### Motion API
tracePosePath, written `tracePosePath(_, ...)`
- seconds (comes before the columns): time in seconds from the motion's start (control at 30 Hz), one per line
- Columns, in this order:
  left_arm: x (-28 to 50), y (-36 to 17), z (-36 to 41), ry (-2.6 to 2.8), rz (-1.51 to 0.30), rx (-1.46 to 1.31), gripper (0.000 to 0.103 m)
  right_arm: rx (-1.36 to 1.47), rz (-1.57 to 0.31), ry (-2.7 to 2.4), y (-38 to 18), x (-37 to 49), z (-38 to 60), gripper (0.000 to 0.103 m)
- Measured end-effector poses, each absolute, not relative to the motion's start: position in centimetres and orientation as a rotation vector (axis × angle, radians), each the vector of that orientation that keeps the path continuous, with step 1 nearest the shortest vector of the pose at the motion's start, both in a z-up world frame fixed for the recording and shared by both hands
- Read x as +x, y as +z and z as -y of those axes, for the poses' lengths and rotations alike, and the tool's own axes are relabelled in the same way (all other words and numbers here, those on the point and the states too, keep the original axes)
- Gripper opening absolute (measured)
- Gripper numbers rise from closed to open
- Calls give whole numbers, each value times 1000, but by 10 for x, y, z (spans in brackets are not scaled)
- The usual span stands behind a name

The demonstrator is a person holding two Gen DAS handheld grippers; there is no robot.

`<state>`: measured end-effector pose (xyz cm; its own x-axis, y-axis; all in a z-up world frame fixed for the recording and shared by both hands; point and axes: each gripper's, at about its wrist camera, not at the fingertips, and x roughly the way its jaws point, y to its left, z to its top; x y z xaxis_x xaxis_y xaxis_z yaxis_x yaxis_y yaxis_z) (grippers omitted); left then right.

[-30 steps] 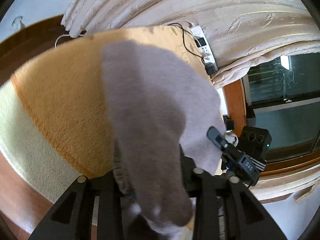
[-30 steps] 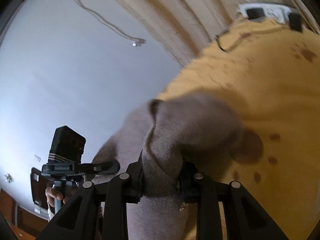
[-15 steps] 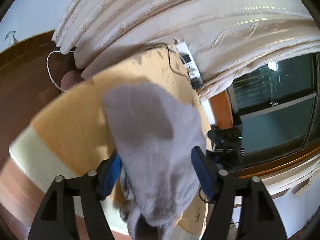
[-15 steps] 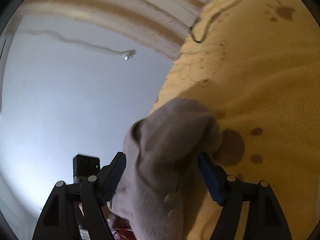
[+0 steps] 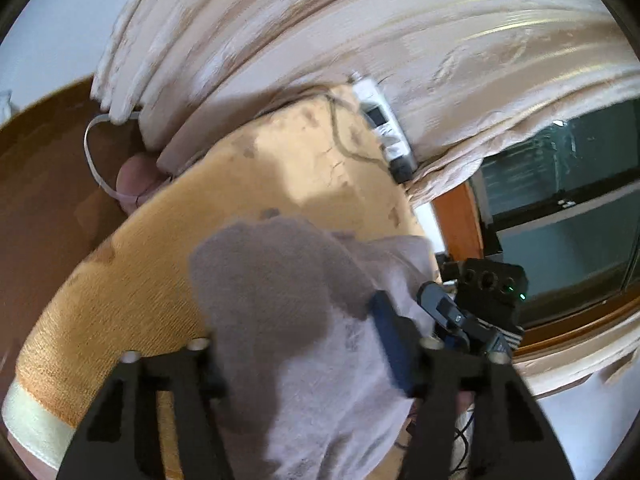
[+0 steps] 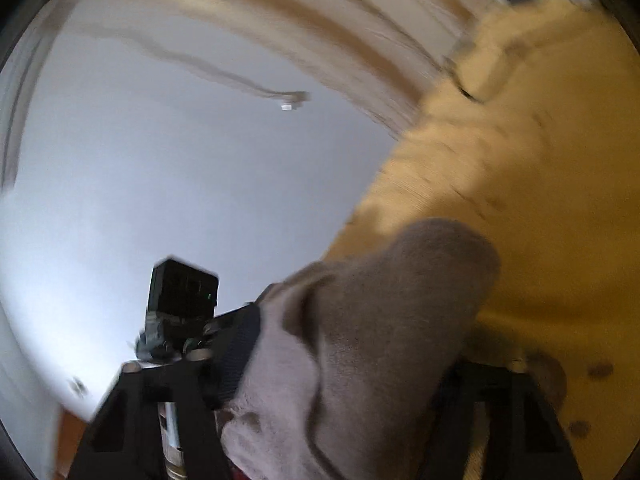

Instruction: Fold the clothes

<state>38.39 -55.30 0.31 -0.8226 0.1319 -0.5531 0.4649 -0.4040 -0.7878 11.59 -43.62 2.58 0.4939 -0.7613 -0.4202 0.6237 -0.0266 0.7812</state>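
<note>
Only the left view catches the window (image 5: 560,208) and power strip (image 5: 384,128); the right view mostly gets wall (image 6: 160,180). Grey cloth (image 5: 288,320) bunches at the orange blanket's (image 5: 140,272) edge. Left claw (image 5: 308,344) and right claw (image 6: 348,352) have just been closing, half open, cloth between; can't tell if gripped.

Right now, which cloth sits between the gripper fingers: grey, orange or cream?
The grey garment, bunched between them; the orange blanket lies beneath, the cream curtain hangs behind.

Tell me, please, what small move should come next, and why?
Probably finish closing both tools: the grey garment sits between the jaws of the left tool and right tool, which have just been closing; a firm grip is not evident.
</note>
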Motion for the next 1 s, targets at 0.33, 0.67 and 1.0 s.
tracePosePath(0.33,371,28,532,-2274,-907,853,52,961,9,-1309,37,112,441,46)
tracePosePath(0.67,398,22,556,-2140,-1085,798,72,850,-131,-1627,47,95,403,50)
tracePosePath(1.0,402,60,455,-2429,-844,778,79,498,-499,-1271,71,217,359,52)
